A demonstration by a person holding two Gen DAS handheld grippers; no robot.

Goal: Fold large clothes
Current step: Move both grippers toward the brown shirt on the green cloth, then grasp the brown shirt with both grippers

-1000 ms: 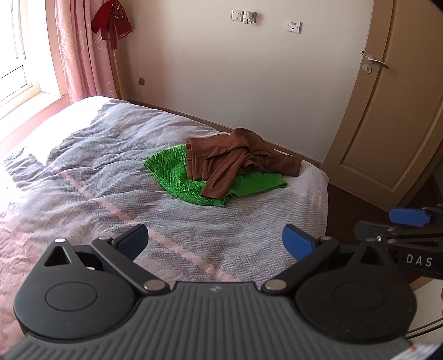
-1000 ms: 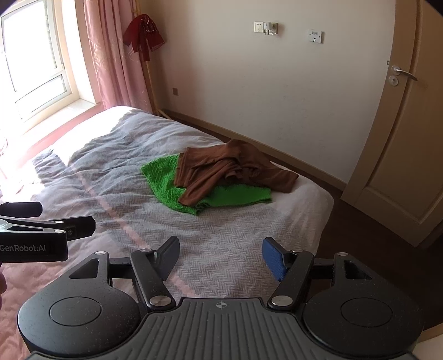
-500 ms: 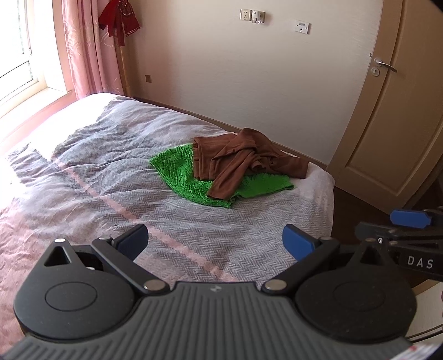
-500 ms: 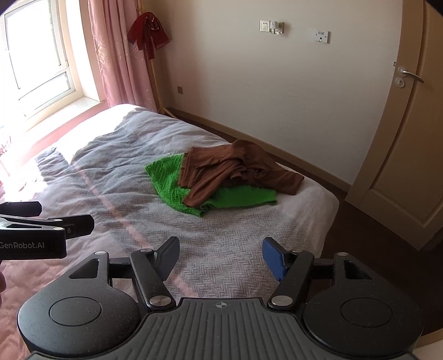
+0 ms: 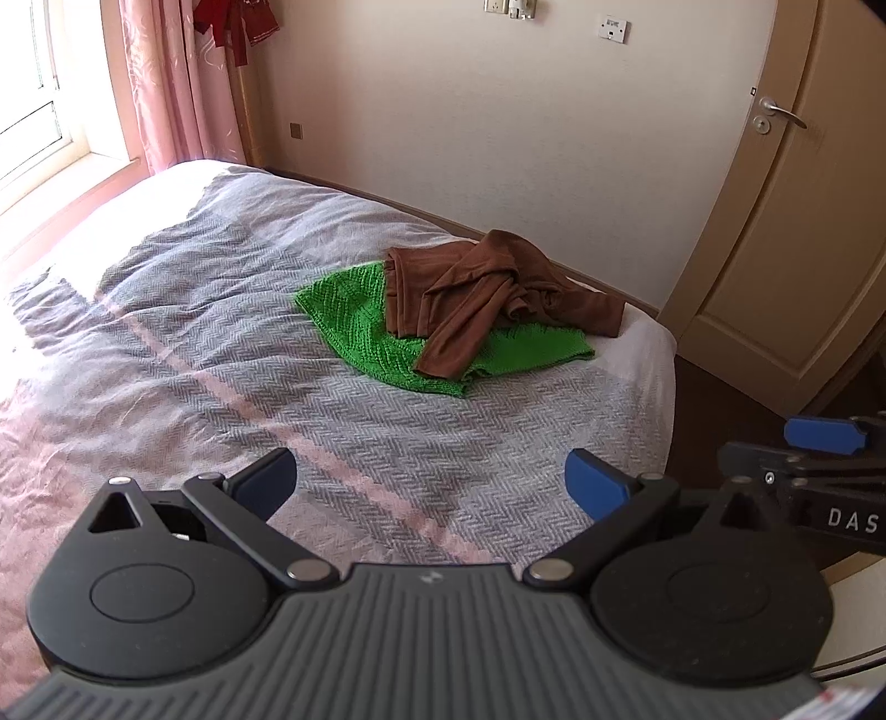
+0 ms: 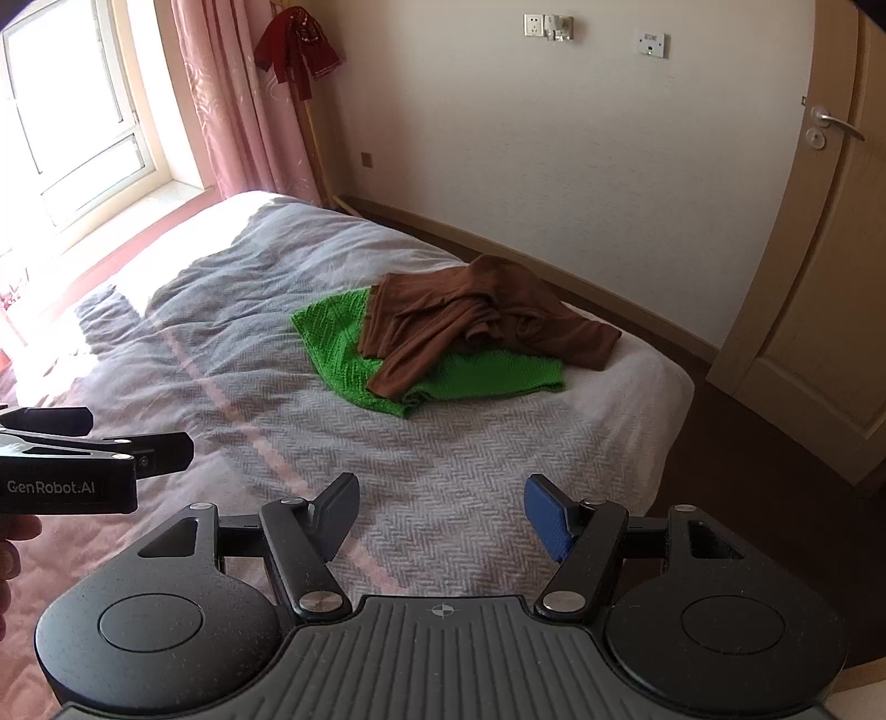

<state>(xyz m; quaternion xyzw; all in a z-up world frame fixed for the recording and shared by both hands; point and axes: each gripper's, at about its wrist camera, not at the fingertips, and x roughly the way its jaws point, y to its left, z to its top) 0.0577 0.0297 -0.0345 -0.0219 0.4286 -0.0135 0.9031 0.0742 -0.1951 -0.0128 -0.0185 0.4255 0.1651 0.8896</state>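
Observation:
A crumpled brown garment (image 5: pixel 487 293) (image 6: pixel 470 321) lies on top of a green knitted garment (image 5: pixel 365 332) (image 6: pixel 338 343) near the far right corner of the bed. My left gripper (image 5: pixel 429 482) hovers open above the grey bedspread, well short of the clothes, with nothing between its blue pads. My right gripper (image 6: pixel 440 509) is also open and empty, at a similar distance from the pile. Each gripper shows at the edge of the other's view: the right gripper (image 5: pixel 819 443) and the left gripper (image 6: pixel 111 448).
The bed (image 5: pixel 166 332) has a grey herringbone cover with pink stripes. A closed door (image 5: pixel 803 221) stands to the right, with dark floor (image 6: pixel 747 443) beside the bed. A window and pink curtain (image 6: pixel 221 99) are on the left, and a red cloth (image 6: pixel 296 39) hangs high.
Both grippers have drifted slightly forward and to the left, so the clothes pile sits a little further right and nearer in the views. Both stay open.

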